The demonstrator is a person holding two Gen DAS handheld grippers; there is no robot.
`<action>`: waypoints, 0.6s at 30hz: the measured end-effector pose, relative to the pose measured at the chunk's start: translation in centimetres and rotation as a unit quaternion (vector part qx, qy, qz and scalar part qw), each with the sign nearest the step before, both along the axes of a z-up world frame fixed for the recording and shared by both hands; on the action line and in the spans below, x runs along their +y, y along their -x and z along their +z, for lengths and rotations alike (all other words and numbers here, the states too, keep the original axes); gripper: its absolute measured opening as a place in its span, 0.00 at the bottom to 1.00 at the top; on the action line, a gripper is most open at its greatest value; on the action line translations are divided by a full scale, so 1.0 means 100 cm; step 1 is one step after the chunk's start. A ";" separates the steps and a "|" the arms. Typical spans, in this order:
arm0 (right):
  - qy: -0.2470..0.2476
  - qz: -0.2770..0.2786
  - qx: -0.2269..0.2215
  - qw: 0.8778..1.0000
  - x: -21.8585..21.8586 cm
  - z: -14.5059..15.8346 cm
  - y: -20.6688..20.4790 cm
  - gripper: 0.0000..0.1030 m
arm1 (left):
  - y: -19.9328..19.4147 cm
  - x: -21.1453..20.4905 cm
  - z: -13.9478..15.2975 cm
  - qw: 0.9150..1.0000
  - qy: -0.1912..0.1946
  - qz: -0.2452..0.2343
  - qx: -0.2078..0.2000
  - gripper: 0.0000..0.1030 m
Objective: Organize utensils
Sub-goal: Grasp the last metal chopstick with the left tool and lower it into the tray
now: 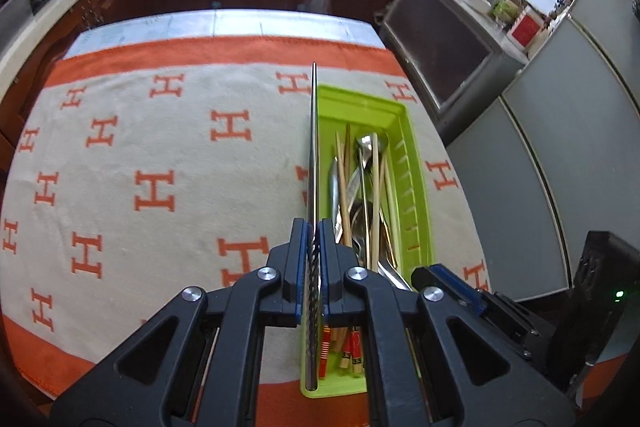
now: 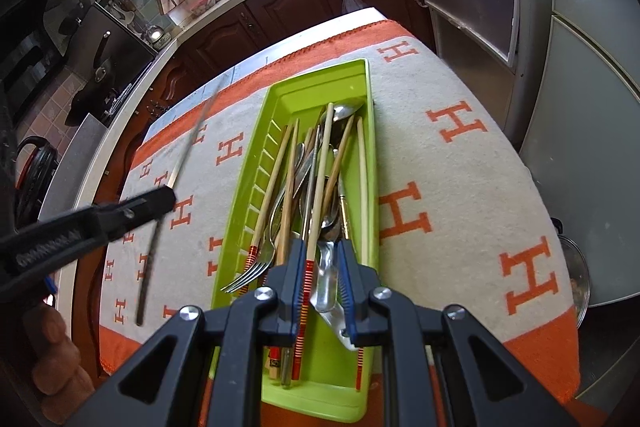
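left hand-held gripper (image 1: pixel 314 259) pinching one metal chopstick (image 1: pixel 313 155), held above the towel just left of the green tray (image 1: pixel 414 163). right hand-held gripper (image 2: pixel 322 263) part spread over the tray's near end, gripping nothing certain. tray holds about five wooden chopsticks (image 2: pixel 362 179), one fork (image 2: pixel 250 273), several spoons (image 2: pixel 342 113), overlapping. one orange-and-cream towel (image 2: pixel 460 163) covers the tabletop.

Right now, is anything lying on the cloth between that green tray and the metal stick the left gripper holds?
No. In the right wrist view, only bare patterned cloth lies between the green tray and the metal stick.
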State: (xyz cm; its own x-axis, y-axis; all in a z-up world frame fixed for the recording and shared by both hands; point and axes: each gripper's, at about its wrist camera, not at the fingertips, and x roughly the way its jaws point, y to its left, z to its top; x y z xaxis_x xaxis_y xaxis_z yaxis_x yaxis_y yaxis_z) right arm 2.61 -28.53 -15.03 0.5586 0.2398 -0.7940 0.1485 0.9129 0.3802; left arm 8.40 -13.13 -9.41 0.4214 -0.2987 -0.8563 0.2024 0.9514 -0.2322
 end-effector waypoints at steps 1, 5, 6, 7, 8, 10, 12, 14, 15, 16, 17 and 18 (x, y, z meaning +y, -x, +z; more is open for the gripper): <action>0.001 -0.001 -0.001 1.000 -0.001 0.001 0.001 0.15 | -0.001 -0.003 -0.006 1.000 0.003 -0.006 0.011 0.04; 0.002 -0.004 -0.001 1.000 -0.002 0.001 0.004 0.15 | 0.001 -0.012 -0.018 1.000 -0.007 -0.027 0.013 0.04; 0.002 -0.003 0.000 1.000 -0.002 0.001 0.004 0.15 | 0.001 -0.013 -0.020 0.999 -0.007 -0.030 0.013 0.04; 0.001 -0.003 0.001 1.000 -0.002 0.000 0.004 0.15 | 0.001 -0.014 -0.022 0.999 -0.003 -0.031 0.018 0.04; 0.002 -0.003 0.001 1.000 -0.002 0.001 0.004 0.15 | 0.001 -0.015 -0.023 0.999 0.003 -0.034 0.022 0.04; 0.003 -0.002 -0.001 1.000 -0.001 0.002 0.005 0.15 | 0.001 -0.016 -0.024 0.999 0.004 -0.041 0.028 0.06; 0.005 0.000 -0.003 1.000 0.000 0.003 0.007 0.16 | 0.002 -0.018 -0.022 0.999 0.001 -0.046 0.027 0.11; 0.007 0.001 -0.004 1.000 0.002 0.005 0.007 0.16 | 0.005 -0.017 -0.019 0.999 -0.003 -0.046 0.022 0.25; 0.008 0.002 -0.005 1.000 0.003 0.006 0.007 0.16 | 0.006 -0.016 -0.017 0.999 -0.004 -0.045 0.016 0.29; 0.010 0.003 -0.005 1.000 0.003 0.007 0.007 0.16 | 0.008 -0.013 -0.015 0.999 -0.005 -0.043 0.012 0.35; 0.011 0.004 -0.005 1.000 0.004 0.007 0.008 0.16 | 0.009 -0.011 -0.012 0.999 -0.007 -0.039 0.007 0.36; 0.012 0.006 -0.006 1.000 0.006 0.008 0.008 0.16 | 0.011 -0.007 -0.010 0.999 -0.006 -0.036 0.002 0.37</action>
State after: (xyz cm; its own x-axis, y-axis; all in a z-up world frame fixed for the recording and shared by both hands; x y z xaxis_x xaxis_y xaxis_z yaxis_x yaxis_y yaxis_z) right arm 1.82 -27.93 -14.20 0.5654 0.2274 -0.7929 0.1330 0.9235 0.3597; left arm 7.32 -13.85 -10.40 0.3955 -0.3173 -0.8619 0.2690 0.9373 -0.2216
